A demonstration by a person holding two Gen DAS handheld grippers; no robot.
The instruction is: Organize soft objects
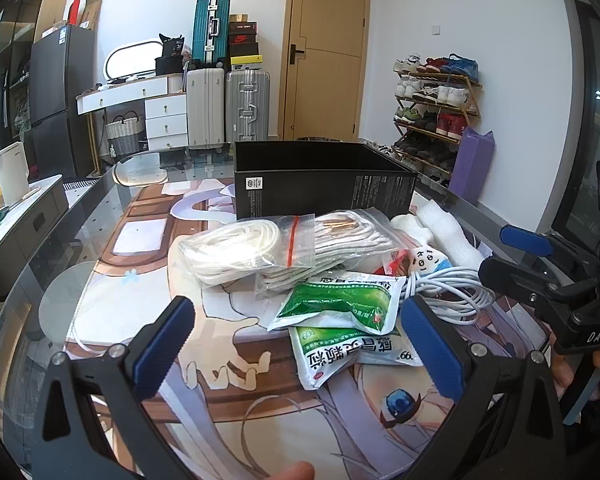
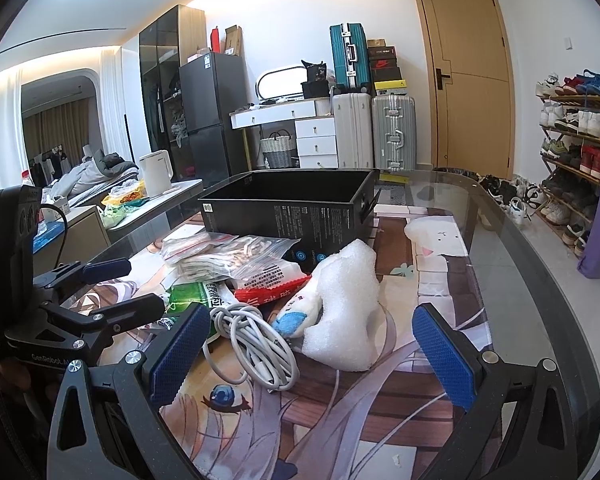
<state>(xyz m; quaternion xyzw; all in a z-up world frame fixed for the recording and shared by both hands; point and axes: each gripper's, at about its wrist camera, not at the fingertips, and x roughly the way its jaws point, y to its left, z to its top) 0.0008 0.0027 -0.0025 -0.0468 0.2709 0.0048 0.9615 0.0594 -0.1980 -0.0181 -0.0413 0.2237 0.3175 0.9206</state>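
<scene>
Item: green sachet [image 1: 340, 300], dead ahead of my left gripper [image 1: 296, 344], long axis crosswise to my fingers, nearer this hand. Left gripper: released, empty. My right gripper [image 2: 320, 352]: released, empty, facing foam piece [image 2: 346, 320]. Black box [image 1: 320, 178] beyond both.

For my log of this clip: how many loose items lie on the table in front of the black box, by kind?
Clear zip bags: 2
Green-white sachets: 2
Red-white packet: 1
White cable coil: 1
Foam pieces: 2
Small plush: 1
Total: 9
</scene>
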